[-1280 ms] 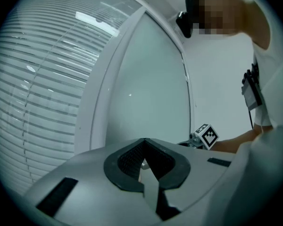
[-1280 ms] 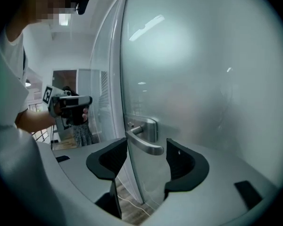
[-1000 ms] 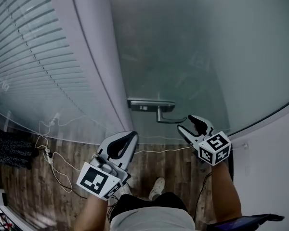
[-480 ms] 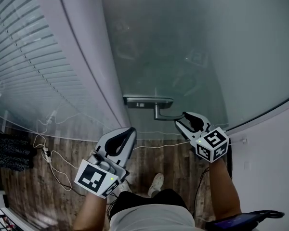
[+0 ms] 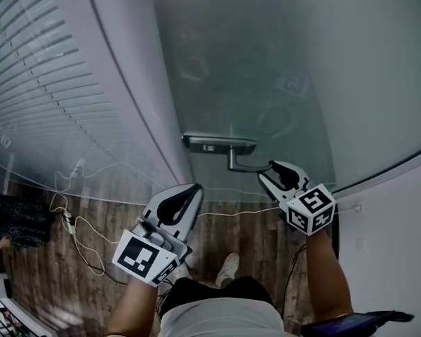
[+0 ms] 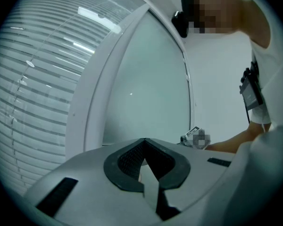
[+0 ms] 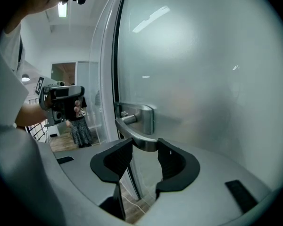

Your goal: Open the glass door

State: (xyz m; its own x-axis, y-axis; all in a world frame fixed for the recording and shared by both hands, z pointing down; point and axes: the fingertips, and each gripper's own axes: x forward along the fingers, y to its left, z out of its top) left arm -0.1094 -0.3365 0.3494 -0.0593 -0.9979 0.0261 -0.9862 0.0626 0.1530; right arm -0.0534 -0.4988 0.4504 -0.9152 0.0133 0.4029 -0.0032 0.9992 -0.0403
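Note:
The frosted glass door [image 5: 266, 62] carries a metal lever handle [image 5: 242, 166] on a plate [image 5: 219, 144] near its left edge. My right gripper [image 5: 274, 170] is at the lever's free end. In the right gripper view the handle [image 7: 134, 136] lies between the black pads, and my right gripper [image 7: 145, 147] has just been closing and now presses on it from both sides. My left gripper [image 5: 193, 192] hangs below and left of the handle, shut with nothing in it, and in its own view my left gripper [image 6: 144, 147] points level at the door.
A white door post [image 5: 133, 83] stands left of the door, with a blind-covered glass panel [image 5: 42, 83] beyond it. Loose cables [image 5: 77, 223] trail over the wooden floor. A white wall [image 5: 400, 223] closes the right side. Another person [image 7: 61, 102] stands behind the glass.
My right gripper's jaws have closed from wide open onto the end of the lever handle. The left gripper has barely shifted.

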